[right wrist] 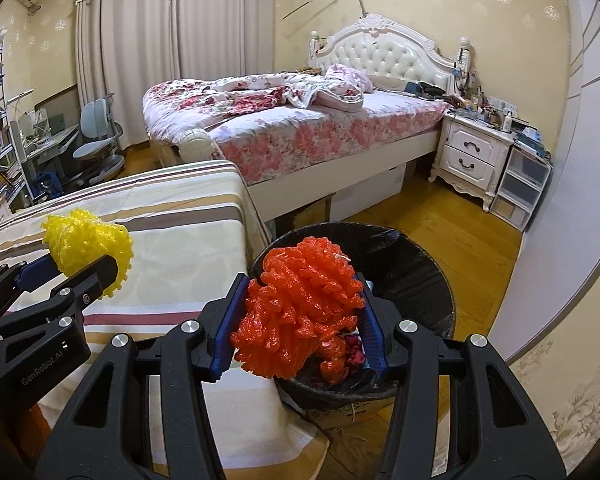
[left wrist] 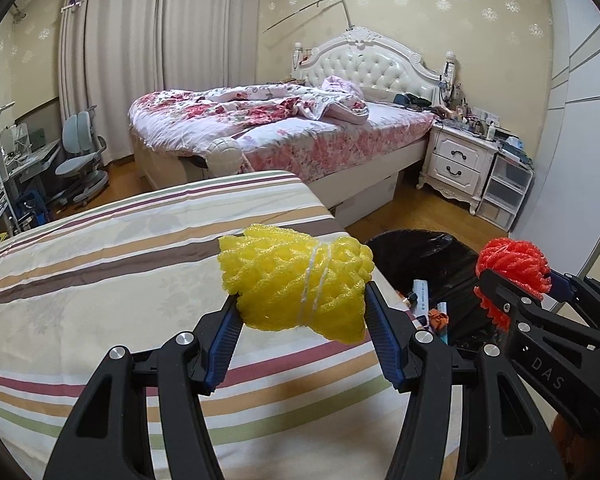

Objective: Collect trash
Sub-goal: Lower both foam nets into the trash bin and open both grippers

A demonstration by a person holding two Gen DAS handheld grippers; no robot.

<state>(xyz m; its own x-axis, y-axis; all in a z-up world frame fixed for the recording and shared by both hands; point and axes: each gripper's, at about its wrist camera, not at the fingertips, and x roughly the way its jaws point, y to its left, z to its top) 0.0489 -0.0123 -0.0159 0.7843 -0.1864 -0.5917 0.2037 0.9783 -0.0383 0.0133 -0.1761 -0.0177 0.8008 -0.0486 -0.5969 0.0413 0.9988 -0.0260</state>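
Jaws, left gripper: clenched on a yellow foam net bundle, one blue pad pressed into each side; the bundle is tied round its middle with white string.

Jaws, right gripper: clenched on an orange foam net bundle, blue pads pressed into both flanks.

Landmark: trash bin, round, lined with a black bag, standing on the wooden floor.

Yellow foam net bundle: held in the air left of the bin, above the near corner of the striped cover, not touching it.

Orange foam net bundle: held directly above the bin's open mouth, toward its near left rim, clear of the contents.

Bin contents: small packets and scraps, red and orange among them, lying at the bottom; details too small to tell.

Striped cover: cream cloth with brown, green and red bands, spread over a flat surface that stands just left of the bin, its edge beside the bin's rim.

Bed: beyond the bin, white tufted headboard, floral quilt rumpled on top.

Nightstand: white, two drawers, beyond the bin to the right, top crowded with small items.

Swivel chair: pale blue, far left of the bin, by the curtains.
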